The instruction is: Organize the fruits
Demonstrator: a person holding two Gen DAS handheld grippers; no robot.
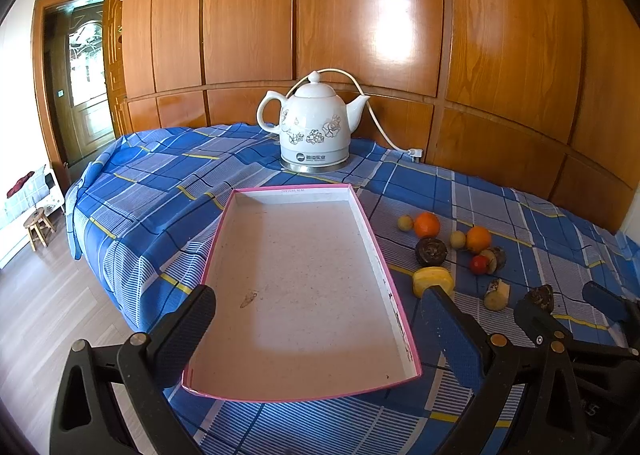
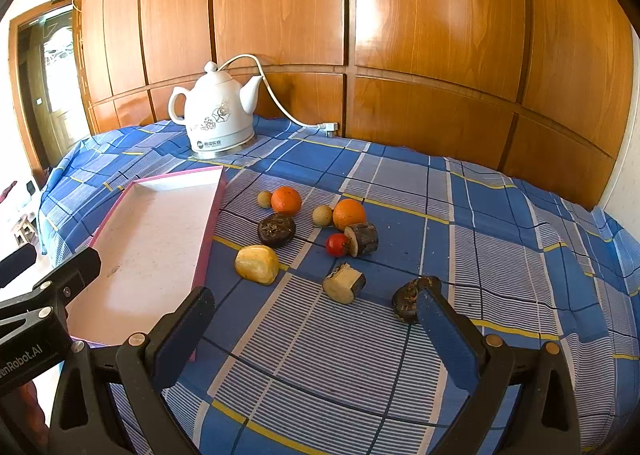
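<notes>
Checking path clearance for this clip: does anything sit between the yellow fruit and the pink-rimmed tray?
Nothing visible does. The yellow fruit lies just right of the tray, with only bare tablecloth between; the tray holds nothing.

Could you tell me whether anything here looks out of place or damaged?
Yes: the tray overhangs the table's near edge, and its floor bears a brown stain. The fruits lie loose on the cloth.
</notes>
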